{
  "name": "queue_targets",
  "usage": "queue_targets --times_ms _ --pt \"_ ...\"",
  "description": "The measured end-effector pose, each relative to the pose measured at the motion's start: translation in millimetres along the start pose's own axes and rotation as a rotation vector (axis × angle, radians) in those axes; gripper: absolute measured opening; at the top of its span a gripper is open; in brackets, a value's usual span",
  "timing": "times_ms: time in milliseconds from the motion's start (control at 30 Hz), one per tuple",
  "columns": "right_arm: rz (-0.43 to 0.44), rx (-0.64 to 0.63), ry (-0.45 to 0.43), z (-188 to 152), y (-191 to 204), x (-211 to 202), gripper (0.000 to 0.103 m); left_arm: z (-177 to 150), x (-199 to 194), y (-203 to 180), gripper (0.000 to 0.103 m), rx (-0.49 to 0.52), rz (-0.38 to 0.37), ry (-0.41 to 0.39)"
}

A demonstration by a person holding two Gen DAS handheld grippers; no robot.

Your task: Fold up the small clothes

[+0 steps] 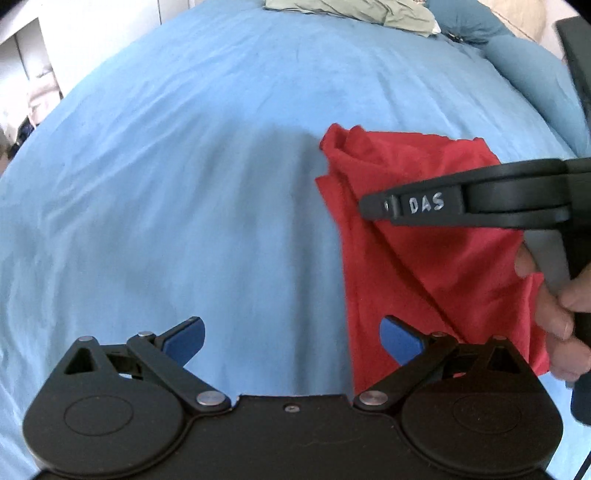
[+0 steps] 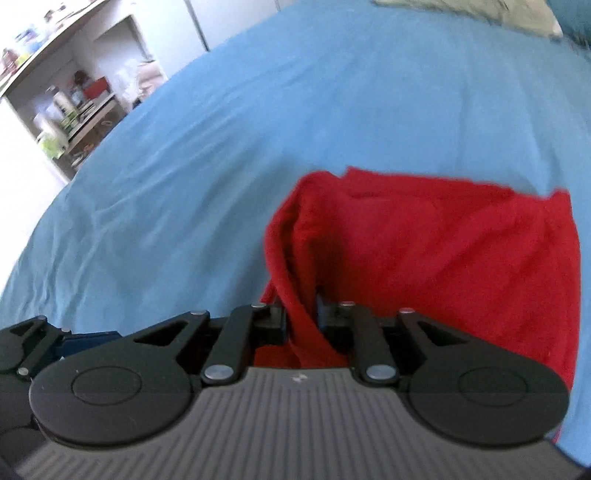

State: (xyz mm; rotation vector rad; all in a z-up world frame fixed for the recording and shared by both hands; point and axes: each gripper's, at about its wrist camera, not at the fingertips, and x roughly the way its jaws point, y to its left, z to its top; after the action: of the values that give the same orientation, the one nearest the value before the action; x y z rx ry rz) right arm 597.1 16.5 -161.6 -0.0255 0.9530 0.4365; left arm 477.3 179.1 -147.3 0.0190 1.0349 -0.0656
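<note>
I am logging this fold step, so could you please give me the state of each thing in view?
Red garment: crumpled, partly lifted off the bed, one bunched edge between the right gripper's jaws.
Right gripper: shut on the red garment.
Left gripper: open, nothing between its jaws, over bare sheet.
Blue sheet: spread over the bed, lightly wrinkled.
Green cloth: crumpled at the far edge.

The left wrist camera rides behind its own gripper [image 1: 291,339], angled steeply down onto the blue bedsheet [image 1: 166,184], close above it. The right wrist camera sits likewise behind its gripper [image 2: 301,317]. Both face the head of the bed and share the red garment [image 1: 424,258] and the pale green pillow [image 1: 351,11].
</note>
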Motion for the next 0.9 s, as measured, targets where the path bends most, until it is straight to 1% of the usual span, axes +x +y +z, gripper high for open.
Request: queue_targets --times_ms 67,133,200,267,300,333,367,433,500,533,567,633,700,733,767,800,833,900 --pt "0.009 -0.044 -0.034 0.9 5.8 -10.2 0.063 -1.2 -3.2 2.2 0.102 -0.003 -0.009 -0.004" --pt "0.023 -0.082 -0.099 4.0 6.3 -32.6 0.073 -1.4 -9.4 2.9 0.102 -0.001 -0.008 -0.013" --pt "0.022 -0.099 -0.158 5.1 2.8 -62.7 0.075 0.0 -16.6 4.4 0.102 -0.002 -0.006 -0.021" --pt "0.019 -0.098 -0.214 -1.3 -4.3 -95.6 0.087 0.9 -25.0 3.9 0.102 -0.011 -0.001 -0.028" --pt "0.006 -0.095 -0.234 -6.5 -9.1 -109.5 0.091 6.2 -23.1 2.7 0.102 -0.016 -0.001 -0.029" --pt "-0.012 -0.092 -0.242 -14.2 -14.7 -121.4 0.097 5.9 -25.4 5.9 0.102 -0.022 -0.003 -0.032" --pt "-0.024 -0.089 -0.236 -24.0 -21.7 -128.3 0.097 5.9 -26.9 7.3 0.102 -0.023 -0.003 -0.035" --pt "-0.035 -0.068 -0.191 -41.7 -31.6 -125.5 0.096 5.1 -26.1 5.0 0.102 -0.018 0.008 -0.041" --pt "-0.063 -0.033 -0.14 -59.6 -44.1 -114.6 0.094 4.5 -27.5 2.7 0.102 -0.012 0.008 -0.043" --pt "-0.075 -0.016 -0.126 -67.6 -48.7 -110.3 0.09 3.7 -26.3 2.1 0.102 -0.008 0.011 -0.044" --pt "-0.084 0.007 -0.114 -73.2 -54.5 -101.7 0.084 3.2 -24.9 1.2 0.102 -0.002 0.015 -0.043" --pt "-0.064 0.082 -0.097 -81.5 -63.8 -84.1 0.074 2.1 -26.1 -0.8 0.102 0.008 0.03 -0.036" --pt "-0.033 0.156 -0.115 -87.3 -74.1 -76.7 0.065 0.5 -26.8 1.3 0.102 -0.007 0.039 -0.039" --pt "-0.019 0.179 -0.135 -87.3 -75.8 -74.3 0.053 -0.9 -27.7 4.6 0.102 -0.022 0.037 -0.04" --pt "0.005 0.2 -0.146 -87.0 -78.3 -73.3 0.031 -1.2 -27.8 7.1 0.102 -0.042 0.033 -0.038" --pt "0.034 0.217 -0.157 -85.8 -78.8 -73.9 0.022 -1.6 -29.5 10.6 0.102 -0.061 0.034 -0.039" --pt "0.05 0.212 -0.186 -83.7 -74.7 -78.8 0.021 -3.3 -34.4 13.9 0.102 -0.081 0.023 -0.039" --pt "0.069 0.127 -0.237 -80.5 -57.9 -95.8 0.021 -1.6 -42.1 21.4 0.102 -0.109 0.028 -0.048"
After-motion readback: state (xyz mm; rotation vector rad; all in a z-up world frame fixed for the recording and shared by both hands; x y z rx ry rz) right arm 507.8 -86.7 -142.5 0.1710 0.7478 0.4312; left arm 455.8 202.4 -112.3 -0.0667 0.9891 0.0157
